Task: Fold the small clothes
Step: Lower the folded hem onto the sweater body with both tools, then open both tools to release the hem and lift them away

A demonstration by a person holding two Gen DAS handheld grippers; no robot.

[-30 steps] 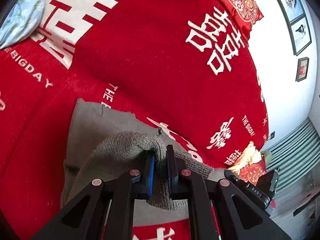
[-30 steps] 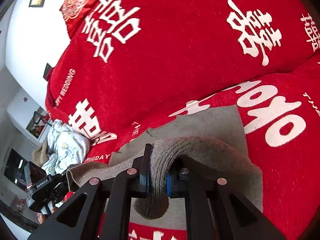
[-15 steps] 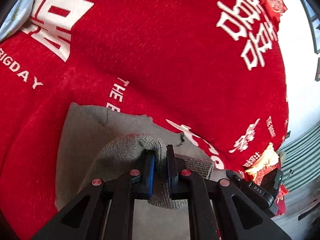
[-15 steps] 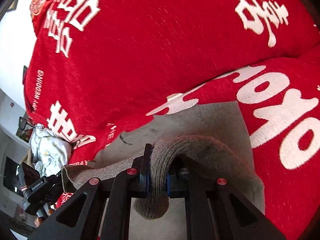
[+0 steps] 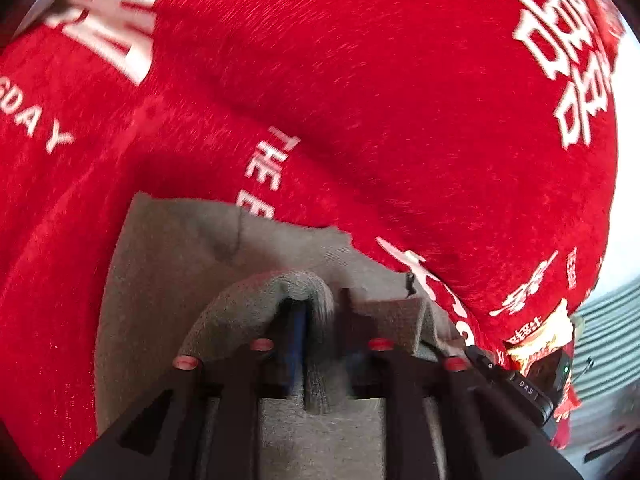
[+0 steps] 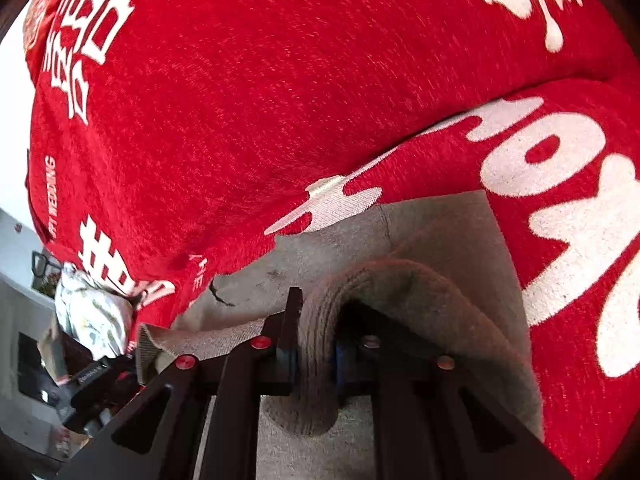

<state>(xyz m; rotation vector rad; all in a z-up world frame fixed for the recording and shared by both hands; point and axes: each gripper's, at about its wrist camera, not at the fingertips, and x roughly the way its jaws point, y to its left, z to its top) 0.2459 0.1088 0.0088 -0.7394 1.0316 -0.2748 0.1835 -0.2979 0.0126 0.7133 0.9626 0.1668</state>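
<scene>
One grey knitted garment (image 5: 168, 280), its ribbed edge doubled over; one red bedspread (image 5: 360, 100) with white lettering beneath it; two black two-finger grippers, the left gripper (image 5: 320, 332) and the right gripper (image 6: 316, 336), one to each wrist view; four red-capped screws on each gripper's fingers; one pale patterned cloth bundle (image 6: 88, 316) at the bed's edge, possibly bedding

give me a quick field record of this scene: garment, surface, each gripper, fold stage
garment: grey knit garment, hem edge brought over the flat part
surface: red bedspread with white lettering
left gripper: jaws have just been opening, knit edge loose between them
right gripper: pads pressing on the ribbed edge, just beginning to open
fold stage: edge laid down, release under way
</scene>
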